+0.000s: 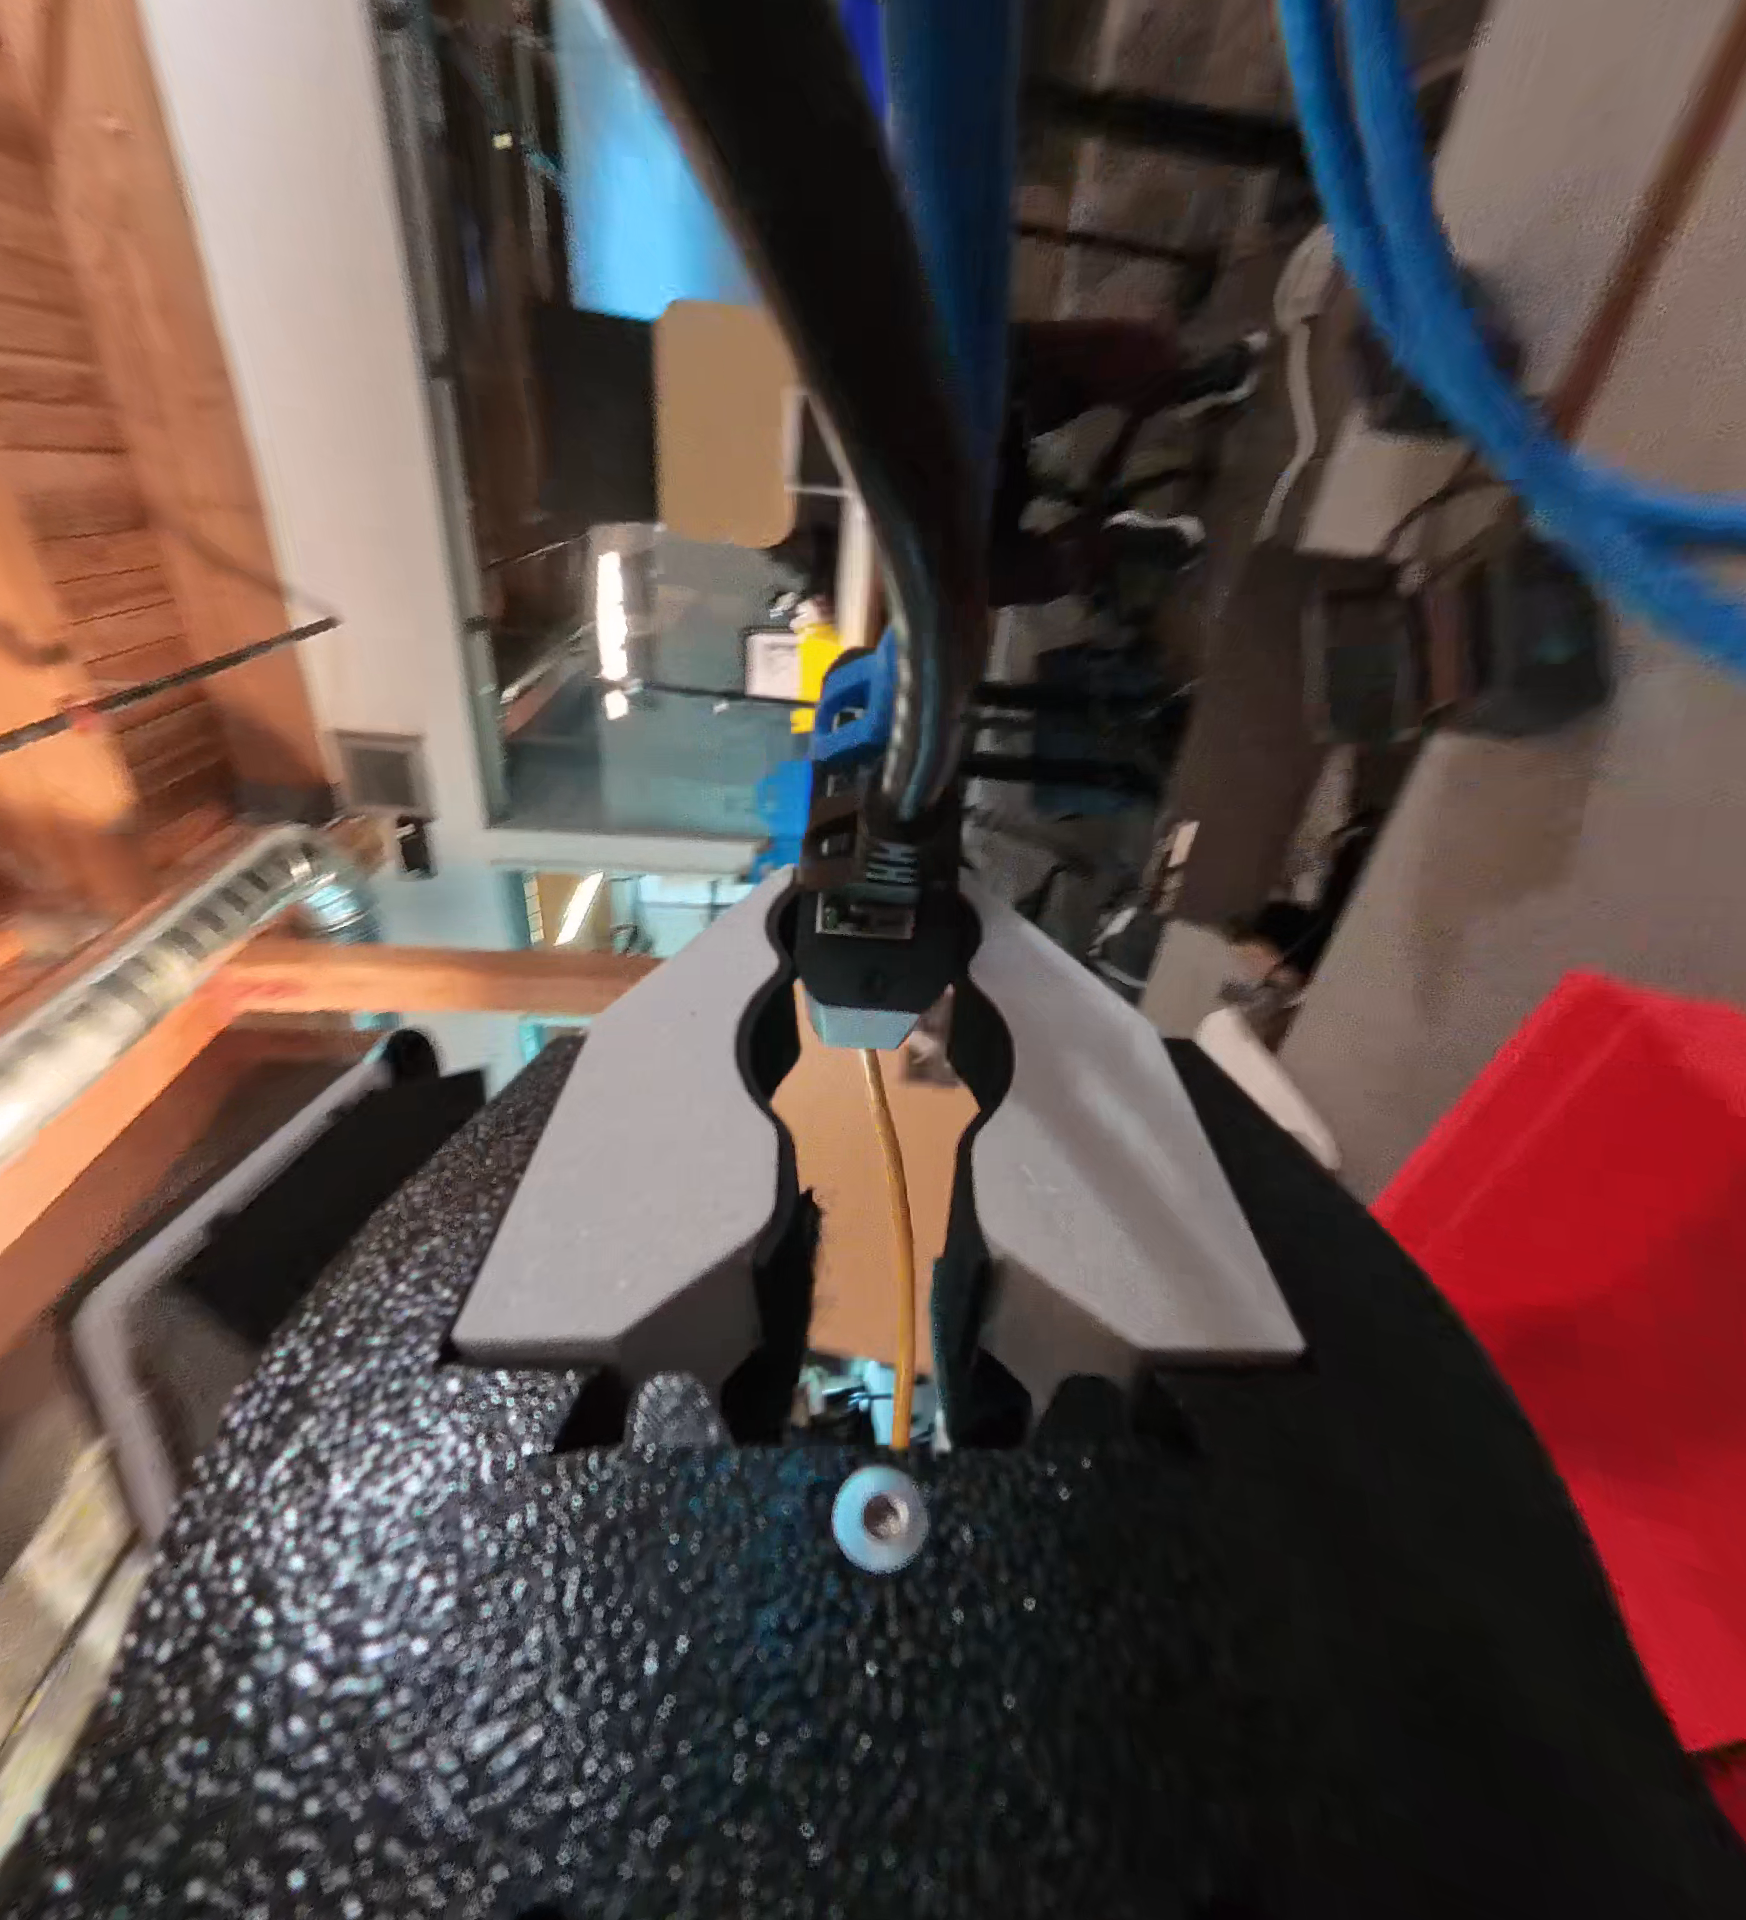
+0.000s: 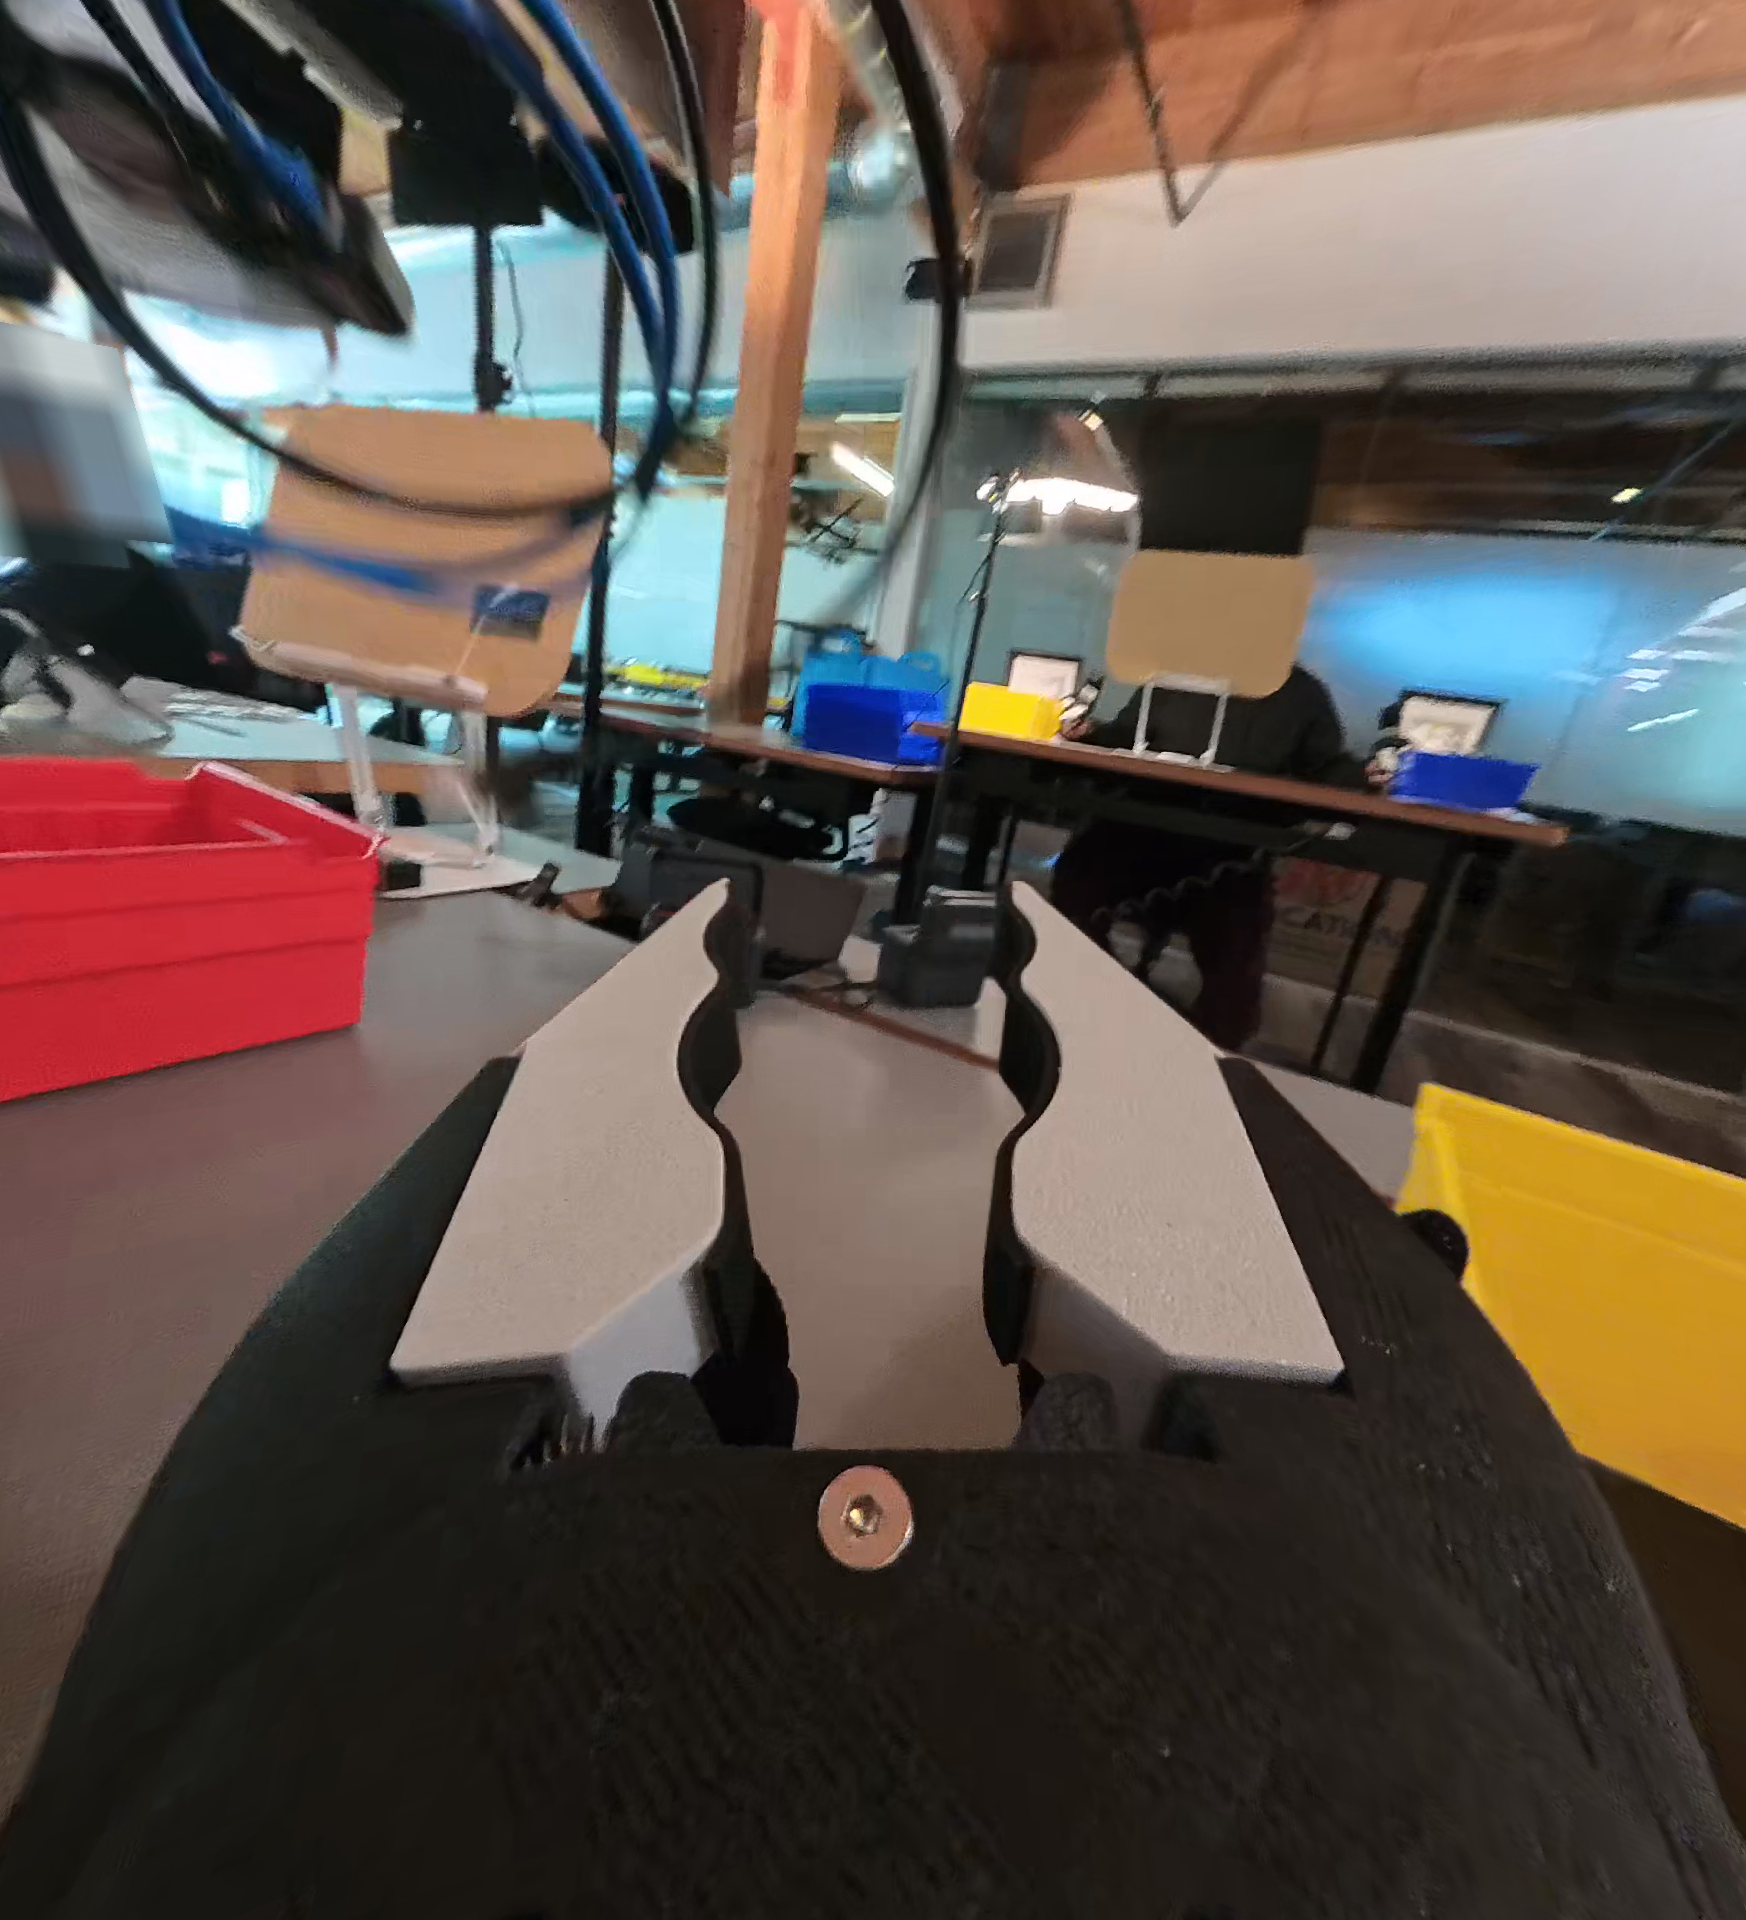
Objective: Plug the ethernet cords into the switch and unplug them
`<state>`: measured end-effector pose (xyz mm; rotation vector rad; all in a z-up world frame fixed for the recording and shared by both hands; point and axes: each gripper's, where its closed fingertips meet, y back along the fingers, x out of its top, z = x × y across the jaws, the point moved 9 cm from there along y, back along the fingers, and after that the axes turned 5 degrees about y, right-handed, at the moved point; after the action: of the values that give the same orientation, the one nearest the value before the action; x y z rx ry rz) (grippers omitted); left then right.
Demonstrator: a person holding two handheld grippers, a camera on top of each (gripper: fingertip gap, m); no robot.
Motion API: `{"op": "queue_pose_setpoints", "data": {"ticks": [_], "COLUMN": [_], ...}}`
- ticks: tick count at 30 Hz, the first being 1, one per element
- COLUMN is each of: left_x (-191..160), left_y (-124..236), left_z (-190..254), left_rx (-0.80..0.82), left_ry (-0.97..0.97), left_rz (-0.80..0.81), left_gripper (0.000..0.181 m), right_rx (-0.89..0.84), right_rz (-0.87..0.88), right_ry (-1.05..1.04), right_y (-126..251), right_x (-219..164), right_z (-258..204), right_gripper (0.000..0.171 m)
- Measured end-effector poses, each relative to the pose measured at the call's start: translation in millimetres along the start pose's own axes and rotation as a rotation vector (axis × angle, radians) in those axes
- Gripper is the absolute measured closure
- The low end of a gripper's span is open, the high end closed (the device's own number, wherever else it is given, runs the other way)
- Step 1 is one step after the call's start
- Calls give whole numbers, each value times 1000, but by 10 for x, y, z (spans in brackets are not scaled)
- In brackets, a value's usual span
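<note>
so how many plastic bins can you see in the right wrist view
5, maybe more hidden. A red bin sits on the near table at left, a yellow bin at right. On the far tables: a blue bin, a yellow one beside it, another blue farther right.

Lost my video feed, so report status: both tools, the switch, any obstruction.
Left tool shut on switch, held in the air; black cord and blue cord plugged in. Right tool open, empty, above the table. Loose blue cables hang close by.

Grey table w/ red bin, yellow bin on it
</note>
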<state>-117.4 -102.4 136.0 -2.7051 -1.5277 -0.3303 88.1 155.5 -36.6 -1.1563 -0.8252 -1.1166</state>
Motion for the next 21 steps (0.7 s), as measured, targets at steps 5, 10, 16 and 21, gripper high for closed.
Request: {"op": "queue_pose_setpoints", "data": {"ticks": [5,10,16,21], "left_x": [535,793,741,771], "left_y": [-347,-482,-578,-568], "left_z": [870,1712,2263,2532], "left_rx": [-155,-234,-337,-512], "left_ry": [118,131,120,170], "left_rz": [-14,-153,-271,-265], "left_gripper": [158,158,158,158], "right_rx": [-69,-147,-202,106], "right_rz": [31,-39,-153,-322], "right_ry": [29,-15,11,169], "right_y": [61,57,30,-150], "right_x": [53,3,-13,-94], "right_z": [94,207,229,-71], "right_gripper": [125,126,131,123]}}
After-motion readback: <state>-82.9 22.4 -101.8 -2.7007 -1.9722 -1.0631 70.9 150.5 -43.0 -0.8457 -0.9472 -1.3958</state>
